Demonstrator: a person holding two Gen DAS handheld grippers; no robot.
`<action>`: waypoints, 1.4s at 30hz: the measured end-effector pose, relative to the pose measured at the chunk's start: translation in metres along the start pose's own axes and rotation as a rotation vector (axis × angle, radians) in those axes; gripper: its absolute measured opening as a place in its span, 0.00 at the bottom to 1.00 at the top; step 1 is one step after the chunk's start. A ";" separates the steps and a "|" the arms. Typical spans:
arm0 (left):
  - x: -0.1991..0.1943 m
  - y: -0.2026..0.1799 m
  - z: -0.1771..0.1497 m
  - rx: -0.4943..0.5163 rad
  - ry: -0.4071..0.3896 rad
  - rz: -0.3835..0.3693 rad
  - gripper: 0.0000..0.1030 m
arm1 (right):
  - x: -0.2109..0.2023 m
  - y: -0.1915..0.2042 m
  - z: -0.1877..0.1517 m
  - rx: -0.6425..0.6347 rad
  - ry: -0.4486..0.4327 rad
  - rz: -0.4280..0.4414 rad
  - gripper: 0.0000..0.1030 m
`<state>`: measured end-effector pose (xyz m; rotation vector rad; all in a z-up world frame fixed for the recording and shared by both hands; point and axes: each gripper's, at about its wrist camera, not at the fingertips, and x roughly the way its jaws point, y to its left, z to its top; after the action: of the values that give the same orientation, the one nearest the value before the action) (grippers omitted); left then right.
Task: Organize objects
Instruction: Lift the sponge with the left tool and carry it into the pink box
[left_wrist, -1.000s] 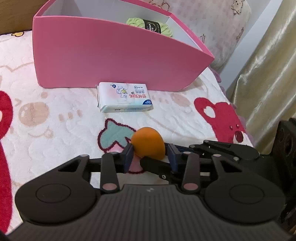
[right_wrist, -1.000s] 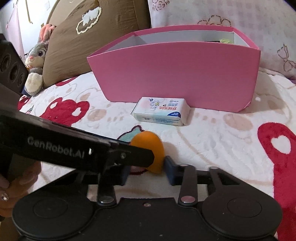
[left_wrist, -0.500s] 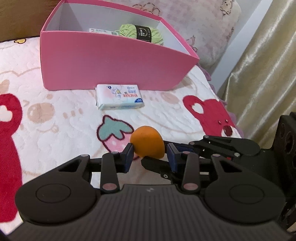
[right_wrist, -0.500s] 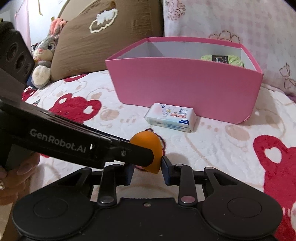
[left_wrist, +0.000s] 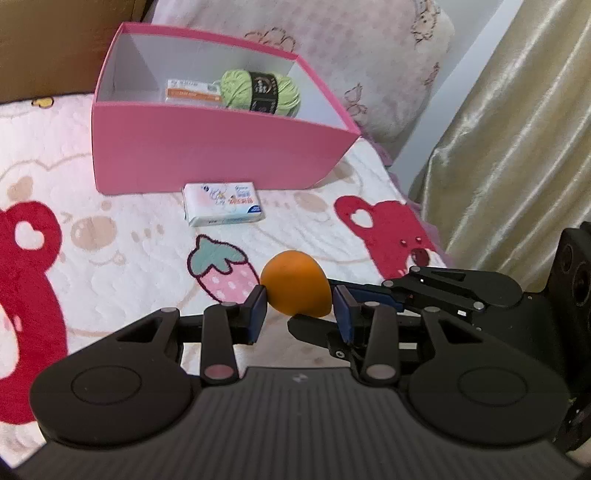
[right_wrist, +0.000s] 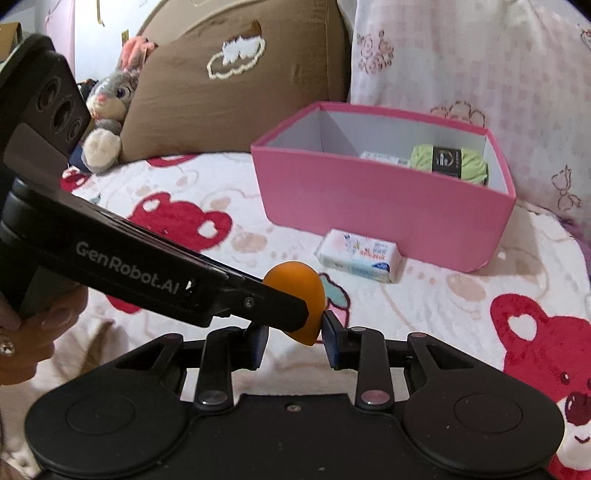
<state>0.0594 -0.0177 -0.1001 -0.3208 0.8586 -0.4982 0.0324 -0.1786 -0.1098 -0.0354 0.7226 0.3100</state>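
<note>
Jaws raised with orange sponge (left_wrist: 295, 288), box (left_wrist: 221, 155) farther

Orange egg-shaped sponge (left_wrist: 295, 283) (pinched, aloft) — narrow end down.

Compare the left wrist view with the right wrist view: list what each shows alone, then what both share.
Left wrist only: the gold curtain and the strawberry print in full.

Right wrist only: the brown cushion, the plush rabbit and the person's hand.

Both: the orange sponge between the two tools, the pink box holding green yarn, and the tissue pack in front of the box.
</note>
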 end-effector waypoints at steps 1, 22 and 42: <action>-0.005 -0.002 0.001 0.009 -0.003 -0.003 0.37 | -0.004 0.002 0.002 -0.001 -0.004 0.001 0.35; -0.055 -0.033 0.021 0.102 -0.031 -0.030 0.36 | -0.043 0.014 0.031 -0.020 -0.039 -0.015 0.35; -0.051 -0.050 0.084 0.107 -0.019 -0.021 0.37 | -0.060 -0.008 0.084 -0.020 -0.078 -0.054 0.35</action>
<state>0.0824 -0.0262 0.0076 -0.2366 0.8074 -0.5578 0.0466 -0.1911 -0.0076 -0.0613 0.6405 0.2660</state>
